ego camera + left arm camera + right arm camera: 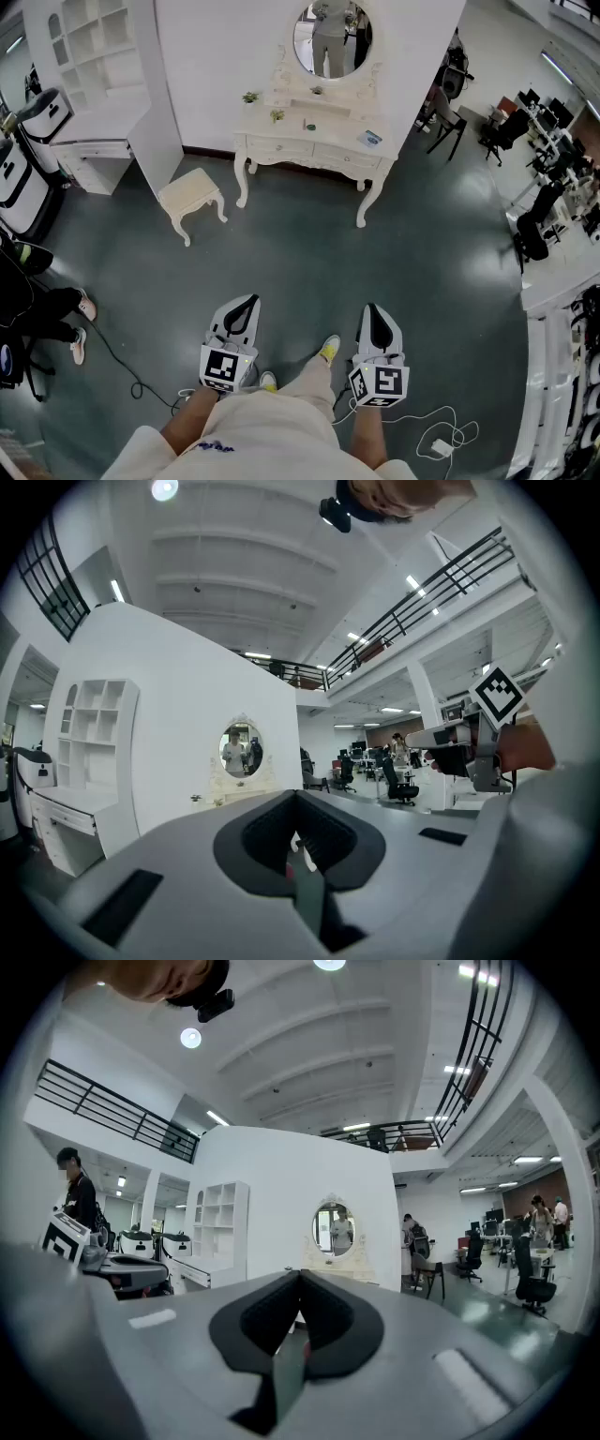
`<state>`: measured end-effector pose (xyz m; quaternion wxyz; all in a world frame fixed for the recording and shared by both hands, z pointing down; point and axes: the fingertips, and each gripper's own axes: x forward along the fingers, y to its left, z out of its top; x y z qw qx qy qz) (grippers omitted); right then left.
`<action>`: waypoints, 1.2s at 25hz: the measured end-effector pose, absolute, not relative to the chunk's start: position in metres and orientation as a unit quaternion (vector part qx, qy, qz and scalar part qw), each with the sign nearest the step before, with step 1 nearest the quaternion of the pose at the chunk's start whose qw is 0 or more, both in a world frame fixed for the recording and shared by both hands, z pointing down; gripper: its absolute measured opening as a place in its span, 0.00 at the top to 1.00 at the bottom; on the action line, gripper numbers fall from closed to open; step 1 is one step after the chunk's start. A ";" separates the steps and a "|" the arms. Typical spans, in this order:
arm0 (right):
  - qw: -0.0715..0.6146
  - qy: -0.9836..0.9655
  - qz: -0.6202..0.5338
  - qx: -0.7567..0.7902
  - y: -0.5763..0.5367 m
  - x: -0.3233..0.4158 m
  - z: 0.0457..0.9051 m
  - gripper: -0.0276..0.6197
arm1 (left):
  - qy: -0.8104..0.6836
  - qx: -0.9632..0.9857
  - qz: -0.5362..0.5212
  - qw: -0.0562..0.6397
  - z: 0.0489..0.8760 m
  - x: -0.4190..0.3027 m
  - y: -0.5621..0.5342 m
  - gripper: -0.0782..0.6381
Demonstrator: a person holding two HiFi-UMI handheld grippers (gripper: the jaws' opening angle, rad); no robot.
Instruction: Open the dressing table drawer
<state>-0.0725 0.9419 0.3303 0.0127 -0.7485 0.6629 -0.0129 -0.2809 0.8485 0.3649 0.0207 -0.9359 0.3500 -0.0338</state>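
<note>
At the far left of the head view a white shelf unit (94, 56) stands against the wall, and a small cream stool (192, 197) sits on the grey-green floor (300, 272) to its right. The left tongs (248, 302) are held level low in the frame, over the floor in front of the person's knees. In the left gripper view these tongs (298, 794) have their two jaws pressed together tip to tip, with nothing between them. Well ahead of both hands, against the white wall, stands the dressing table (314, 141) with its oval mirror (333, 37) above. The drawers (281, 148) in the front rail sit flush and closed, and small items lie on the top. The right tongs (372, 309) are held level beside the left pair, apart from it. In the right gripper view they (300, 1274) are likewise fully closed and empty, and point toward the distant dressing table (337, 1269). At the far right, black office chairs (502, 131) stand by white work surfaces, and a white cable (441, 441) trails on the floor near the right hand.
</note>
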 end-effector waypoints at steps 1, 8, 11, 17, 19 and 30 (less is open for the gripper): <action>0.011 0.665 -0.014 -0.746 0.942 -0.075 0.332 0.94 | 0.348 -0.937 -0.037 0.019 0.366 -0.281 0.850 0.88; -0.004 0.668 -0.037 -0.743 0.951 -0.067 0.346 0.94 | 0.338 -0.941 -0.036 0.004 0.370 -0.280 0.863 0.88; -0.017 0.659 -0.040 -0.751 0.956 -0.061 0.349 0.94 | 0.340 -0.939 -0.044 -0.004 0.378 -0.287 0.860 0.88; -0.039 0.665 -0.039 -0.745 0.963 -0.068 0.353 0.94 | 0.332 -0.942 -0.054 0.006 0.372 -0.290 0.861 0.88; -0.039 0.668 -0.041 -0.742 0.965 -0.071 0.354 0.94 | 0.333 -0.941 -0.051 0.016 0.367 -0.293 0.861 0.88; -0.032 0.695 -0.015 -0.718 0.960 -0.092 0.341 0.94 | 0.321 -0.945 -0.055 0.022 0.370 -0.296 0.860 0.88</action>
